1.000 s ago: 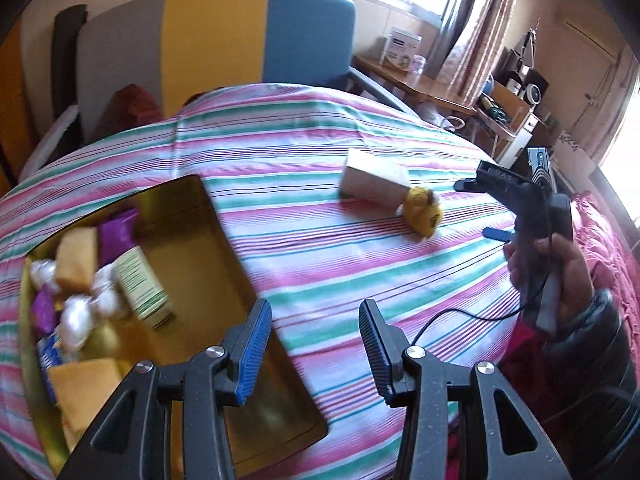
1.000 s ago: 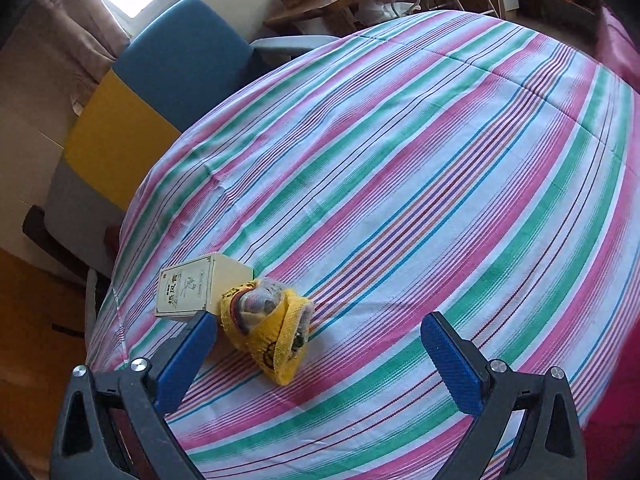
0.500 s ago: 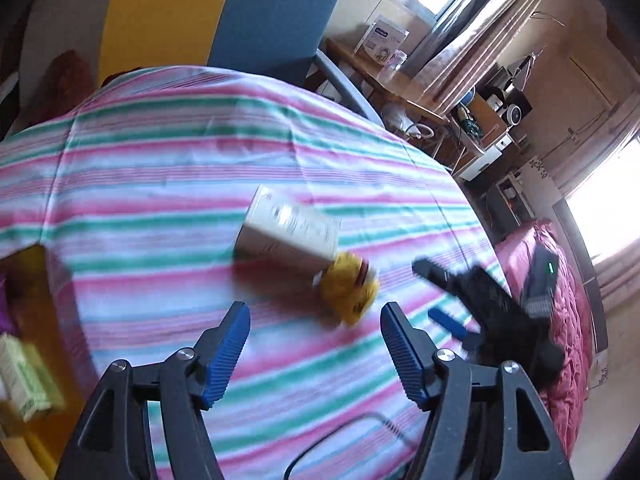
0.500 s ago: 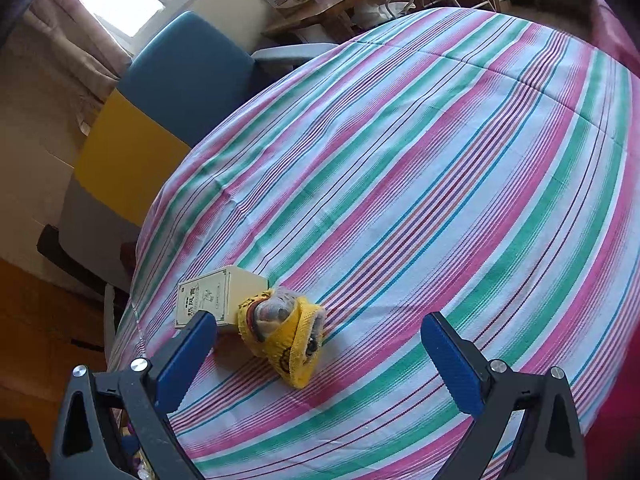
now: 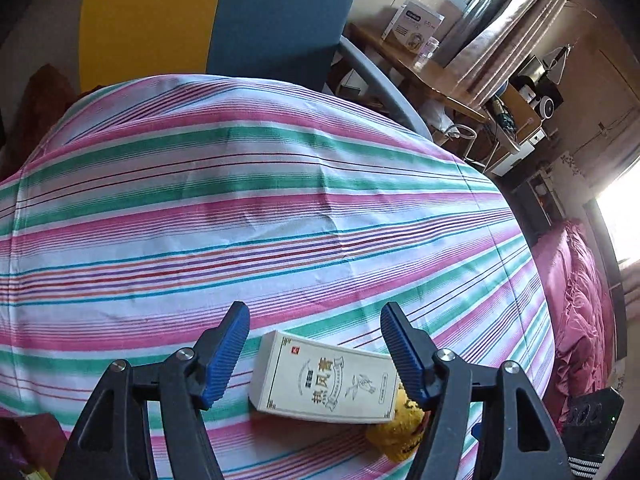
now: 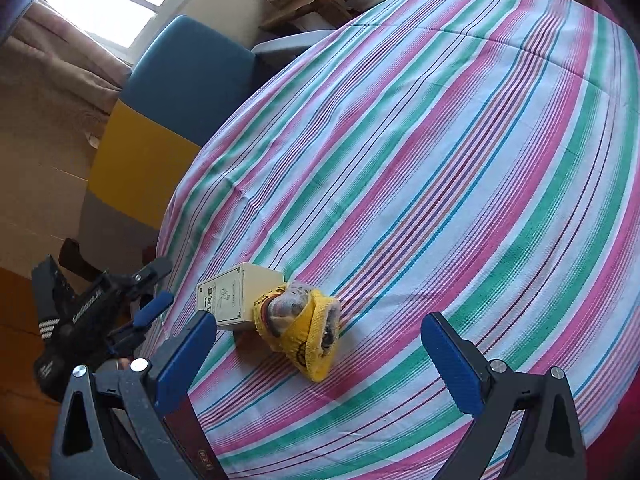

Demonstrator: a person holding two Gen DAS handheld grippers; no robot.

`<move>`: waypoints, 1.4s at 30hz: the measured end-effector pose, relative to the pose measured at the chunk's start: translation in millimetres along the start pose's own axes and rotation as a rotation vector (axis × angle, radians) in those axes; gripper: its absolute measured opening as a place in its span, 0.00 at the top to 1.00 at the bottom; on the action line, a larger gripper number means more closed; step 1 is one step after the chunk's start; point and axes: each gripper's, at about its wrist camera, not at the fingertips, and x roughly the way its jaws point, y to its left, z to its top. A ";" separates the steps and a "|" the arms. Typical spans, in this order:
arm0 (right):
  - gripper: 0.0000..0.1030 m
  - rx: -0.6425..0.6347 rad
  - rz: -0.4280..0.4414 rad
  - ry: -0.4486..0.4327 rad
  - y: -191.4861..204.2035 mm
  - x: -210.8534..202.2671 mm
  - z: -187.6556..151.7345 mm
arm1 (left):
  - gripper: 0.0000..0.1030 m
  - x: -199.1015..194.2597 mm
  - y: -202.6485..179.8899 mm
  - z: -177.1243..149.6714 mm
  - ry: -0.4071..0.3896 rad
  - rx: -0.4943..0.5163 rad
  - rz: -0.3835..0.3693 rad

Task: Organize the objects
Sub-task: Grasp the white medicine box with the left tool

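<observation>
A cream box with printed characters [image 5: 324, 378] lies flat on the striped tablecloth [image 5: 240, 220]. My left gripper [image 5: 312, 308] hovers over it, open, with the box between its blue pads [image 5: 224, 356] and clear of both. A yellow knitted toy [image 5: 400, 428] leans against the box's right end. In the right wrist view, the box [image 6: 224, 298] and the toy [image 6: 304, 332] sit side by side just ahead of my right gripper [image 6: 318, 320]. It is open and holds nothing. The left gripper [image 6: 160, 286] comes in from the left beside the box.
A chair with blue, yellow and grey panels [image 5: 240, 20] stands at the table's far edge. Behind it is a wooden desk with boxes [image 5: 416, 60], and pink bedding [image 5: 580, 320] lies to the right. The cloth beyond the box is bare.
My left gripper has swung away from the gold tray and across the cloth to hang over the cream box, and its jaws have widened. The right gripper has barely moved.
</observation>
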 end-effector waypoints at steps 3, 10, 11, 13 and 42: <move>0.00 0.009 0.002 0.006 -1.5 1.7 0.3 | 0.33 18.0 -6.9 4.7 0.042 0.031 -0.029; 0.00 0.017 -0.013 0.023 -1.0 10.9 2.2 | 0.33 30.1 -11.9 -14.0 0.124 0.092 -0.111; 0.00 0.015 -0.015 0.023 -0.5 11.5 2.1 | 0.33 27.8 -10.4 -19.7 0.139 0.094 -0.124; 0.00 0.017 -0.019 0.021 0.5 13.3 2.6 | 0.33 21.4 -7.4 -34.1 0.164 0.093 -0.152; 0.00 0.005 -0.068 0.027 4.5 25.9 3.5 | 0.41 23.5 -49.4 -101.2 0.168 0.260 -0.034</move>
